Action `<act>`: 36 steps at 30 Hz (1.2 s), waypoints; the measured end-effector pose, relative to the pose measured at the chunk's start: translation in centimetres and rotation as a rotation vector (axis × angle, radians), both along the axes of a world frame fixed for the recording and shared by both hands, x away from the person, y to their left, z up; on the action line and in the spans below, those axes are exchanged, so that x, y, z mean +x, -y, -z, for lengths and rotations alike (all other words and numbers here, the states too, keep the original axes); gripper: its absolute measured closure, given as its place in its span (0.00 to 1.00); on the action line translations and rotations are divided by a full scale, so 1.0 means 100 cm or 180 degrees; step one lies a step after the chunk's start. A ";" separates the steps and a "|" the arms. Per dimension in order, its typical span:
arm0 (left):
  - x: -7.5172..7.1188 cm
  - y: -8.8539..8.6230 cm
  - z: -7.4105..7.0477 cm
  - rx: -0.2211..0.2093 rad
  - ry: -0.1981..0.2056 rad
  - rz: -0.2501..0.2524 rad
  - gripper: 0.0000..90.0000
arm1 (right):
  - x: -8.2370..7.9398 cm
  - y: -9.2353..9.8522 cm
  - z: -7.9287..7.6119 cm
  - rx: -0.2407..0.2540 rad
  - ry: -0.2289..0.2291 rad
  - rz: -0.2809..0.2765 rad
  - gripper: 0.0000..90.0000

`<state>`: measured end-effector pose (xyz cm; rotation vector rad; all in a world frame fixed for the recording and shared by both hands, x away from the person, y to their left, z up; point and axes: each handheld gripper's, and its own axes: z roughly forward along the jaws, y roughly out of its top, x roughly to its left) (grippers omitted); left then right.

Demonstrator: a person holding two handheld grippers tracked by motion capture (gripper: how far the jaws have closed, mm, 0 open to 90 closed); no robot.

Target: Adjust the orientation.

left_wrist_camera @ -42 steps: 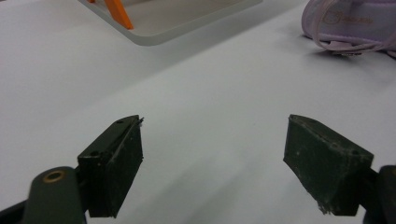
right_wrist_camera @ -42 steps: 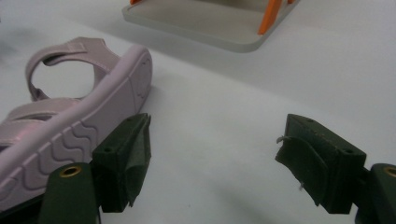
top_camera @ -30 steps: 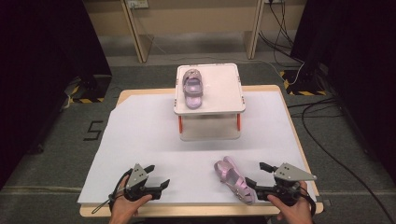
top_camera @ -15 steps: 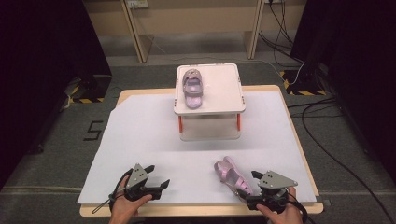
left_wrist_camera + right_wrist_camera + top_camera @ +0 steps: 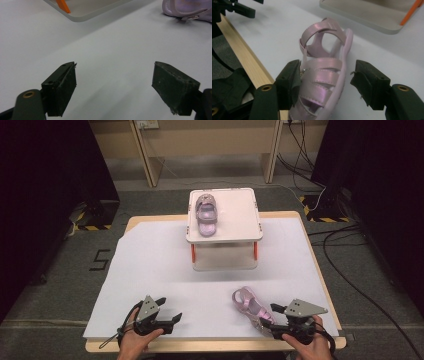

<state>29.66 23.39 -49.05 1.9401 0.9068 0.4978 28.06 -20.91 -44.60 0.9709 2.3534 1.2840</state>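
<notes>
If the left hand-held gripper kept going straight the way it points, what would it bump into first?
Probably nothing soon: the left hand-held gripper faces bare white sheet. The stand sits off to one side and the sandal to the other, though depth is hard to judge.

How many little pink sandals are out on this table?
2. One sandal sits on top of the white stand; the other sandal lies on the table's near edge, between the right gripper's jaws.

On your table (image 5: 150, 250) the raised stand (image 5: 235, 215) sits centre-rear, one sandal (image 5: 206, 214) on its left half. A second sandal (image 5: 250, 307) lies near the front edge, right of centre, between your right gripper's (image 5: 267, 320) jaws; your left gripper (image 5: 170, 316) rests front-left, well apart.
</notes>
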 end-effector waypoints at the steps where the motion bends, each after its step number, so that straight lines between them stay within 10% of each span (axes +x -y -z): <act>1: 0.000 0.000 0.000 0.0001 -0.0002 0.0000 0.21 | 0.001 0.003 0.000 0.0033 -0.0017 0.0039 0.45; 11: 0.000 0.001 0.001 0.0018 -0.0016 0.0034 0.21 | 0.017 0.042 0.011 0.0237 -0.0321 0.0397 0.45; 17: 0.000 0.001 0.001 0.0029 -0.0030 0.0035 0.21 | 0.013 0.037 0.006 0.0172 -0.0193 0.0472 0.33; 36: -0.001 0.001 0.001 0.0041 -0.0022 0.0039 0.21 | 0.001 0.001 0.012 -0.1044 -0.0026 0.0298 0.23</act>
